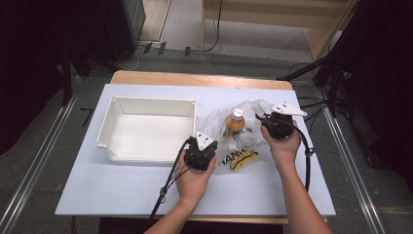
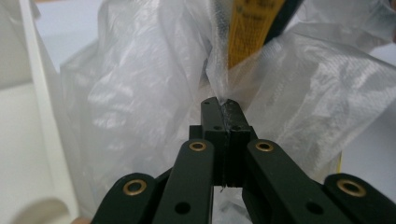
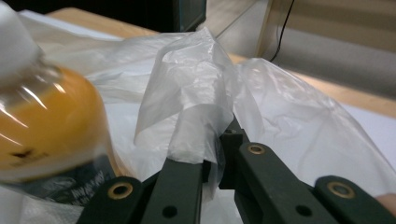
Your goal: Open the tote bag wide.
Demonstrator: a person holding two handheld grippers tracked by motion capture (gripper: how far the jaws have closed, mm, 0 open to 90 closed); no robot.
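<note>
A clear plastic bag (image 1: 246, 127) with yellow and black print lies on the white table right of the bin. A bottle of orange drink (image 1: 235, 124) with a white cap stands inside it. My left gripper (image 1: 208, 145) is shut on the bag's left edge; up close, its jaws pinch a fold of bag film (image 2: 219, 88). My right gripper (image 1: 265, 119) is shut on the bag's right handle, and the bag's film (image 3: 196, 116) bunches over the jaw tips. The bottle (image 3: 42, 126) looms large at the left of the right gripper view.
A white open bin (image 1: 146, 127) sits left of the bag, its wall (image 2: 42, 121) close beside my left gripper. The white table top (image 1: 122, 185) rests on a wooden board. Cables trail from both grippers toward the near edge. Dark stands and floor rails flank the table.
</note>
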